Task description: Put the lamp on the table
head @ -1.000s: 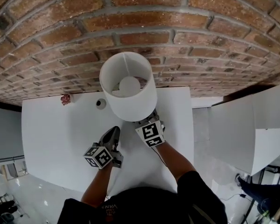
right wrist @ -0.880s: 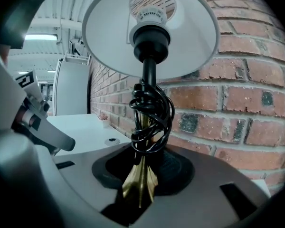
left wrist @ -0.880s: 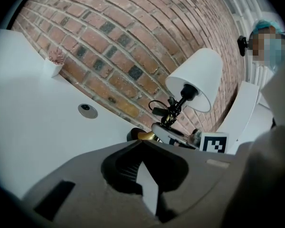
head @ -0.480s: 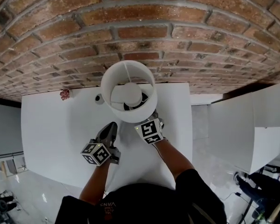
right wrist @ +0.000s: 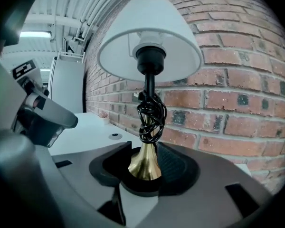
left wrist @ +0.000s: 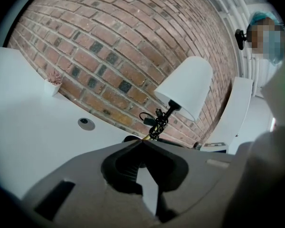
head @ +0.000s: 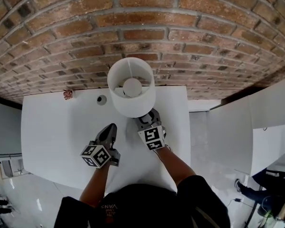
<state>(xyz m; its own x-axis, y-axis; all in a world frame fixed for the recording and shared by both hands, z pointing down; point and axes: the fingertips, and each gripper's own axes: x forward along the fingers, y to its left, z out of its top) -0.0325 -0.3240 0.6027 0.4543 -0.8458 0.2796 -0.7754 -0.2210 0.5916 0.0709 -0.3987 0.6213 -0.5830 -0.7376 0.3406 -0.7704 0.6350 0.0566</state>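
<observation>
The lamp, with a white shade and its black cord wound round the stem, stands upright on the white table near the brick wall. Its brass foot sits between the jaws of my right gripper, which are opening; a gap shows beside the foot. In the right gripper view, the shade towers above. My left gripper is shut and empty, low over the table just left of the lamp.
A brick wall backs the table. A small pink plant pot and a round cable grommet sit at the table's far edge. A white cabinet stands to the right.
The lamp has come down and away from me and now stands upright on the table. The right gripper's jaws have spread wider. The left gripper has barely moved.
</observation>
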